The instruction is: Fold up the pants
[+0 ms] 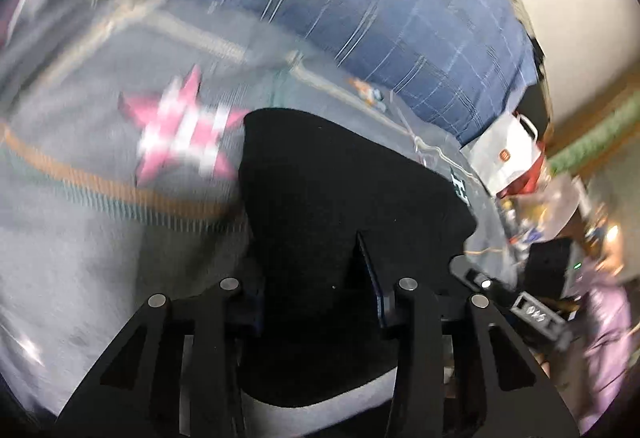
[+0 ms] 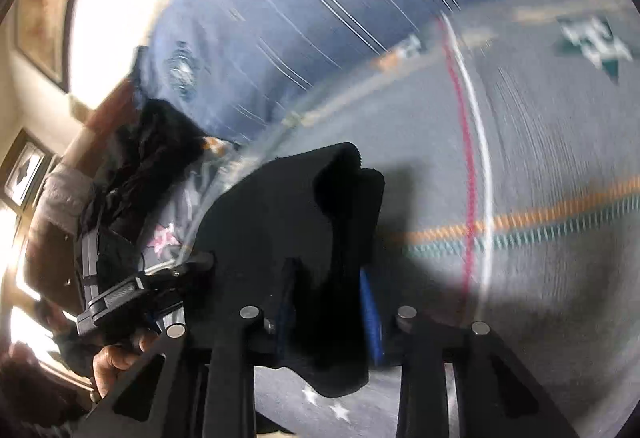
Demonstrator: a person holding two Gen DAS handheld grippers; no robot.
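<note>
Pants pinched from both ends

We see black pants (image 1: pixel 328 222) over a grey bedspread (image 1: pixel 80 238) with a pink star (image 1: pixel 184 130), beside a blue pillow (image 1: pixel 360 18). Our left hand-held gripper (image 1: pixel 320 278) pinches the dark cloth; our right hand-held gripper (image 2: pixel 328 298) grips another fold of it. Both views are blurred.

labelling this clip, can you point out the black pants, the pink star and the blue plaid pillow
black pants (image 1: pixel 328 206): left wrist view, middle of the dark cloth.
pink star (image 1: pixel 184 130): left wrist view, centre of the star.
blue plaid pillow (image 2: pixel 304 50): right wrist view, its broad striped face.
</note>
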